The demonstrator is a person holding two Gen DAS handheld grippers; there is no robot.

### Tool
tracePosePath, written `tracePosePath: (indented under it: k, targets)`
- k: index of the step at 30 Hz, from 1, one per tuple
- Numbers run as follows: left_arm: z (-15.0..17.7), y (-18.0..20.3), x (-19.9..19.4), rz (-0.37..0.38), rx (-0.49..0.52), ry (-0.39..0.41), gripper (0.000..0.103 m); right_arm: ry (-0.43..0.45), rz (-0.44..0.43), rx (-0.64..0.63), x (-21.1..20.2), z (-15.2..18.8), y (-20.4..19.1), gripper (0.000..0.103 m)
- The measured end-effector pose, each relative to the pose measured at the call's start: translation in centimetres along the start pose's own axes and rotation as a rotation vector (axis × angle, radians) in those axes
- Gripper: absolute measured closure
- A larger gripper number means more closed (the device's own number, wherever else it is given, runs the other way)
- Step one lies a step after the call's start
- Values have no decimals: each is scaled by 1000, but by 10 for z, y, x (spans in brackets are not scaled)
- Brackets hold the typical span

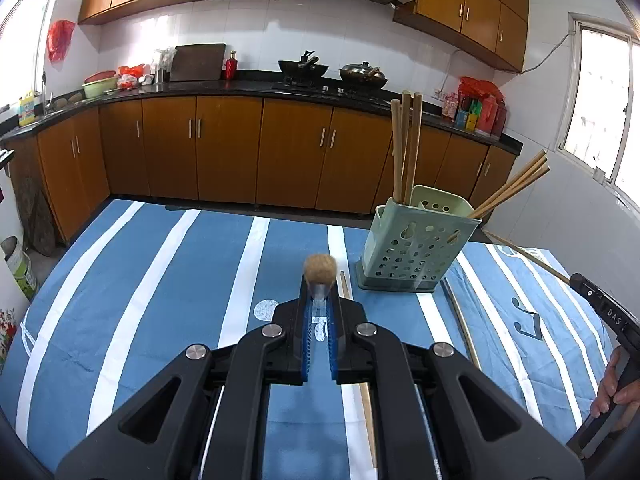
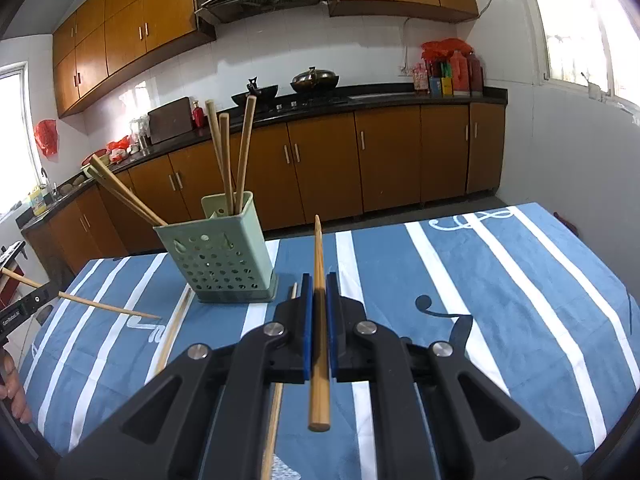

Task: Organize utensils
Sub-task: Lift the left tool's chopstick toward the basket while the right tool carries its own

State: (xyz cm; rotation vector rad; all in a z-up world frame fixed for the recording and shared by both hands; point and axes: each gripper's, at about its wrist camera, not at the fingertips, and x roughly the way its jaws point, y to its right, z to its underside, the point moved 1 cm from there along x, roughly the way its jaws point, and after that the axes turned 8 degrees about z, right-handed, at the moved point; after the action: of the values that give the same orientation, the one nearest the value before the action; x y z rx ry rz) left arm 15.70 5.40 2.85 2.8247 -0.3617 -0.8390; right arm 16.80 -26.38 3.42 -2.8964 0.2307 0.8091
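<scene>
Here, right gripper fingers clamping a chopstick lengthwise (tip forward), left gripper fingers pinching another end-on.

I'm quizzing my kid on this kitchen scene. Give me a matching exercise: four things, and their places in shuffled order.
1 green utensil holder
2 clamped chopstick
3 loose chopstick
4 open wok

a lying flat on the striped cloth
b on the stove
c standing on the cloth, upright chopsticks inside
d in the right gripper

Pairs: 1-c, 2-d, 3-a, 4-b
</scene>
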Motion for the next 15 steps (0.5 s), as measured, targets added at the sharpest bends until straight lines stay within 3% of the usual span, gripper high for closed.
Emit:
tracePosePath:
  k: [8, 15]
  targets:
    - [2, 3, -1, 1, 2, -2, 96, -36, 1, 1, 6, 5, 1, 95]
    - [0, 4, 0, 3, 1, 2, 96, -9, -6, 14, 0, -3, 4, 95]
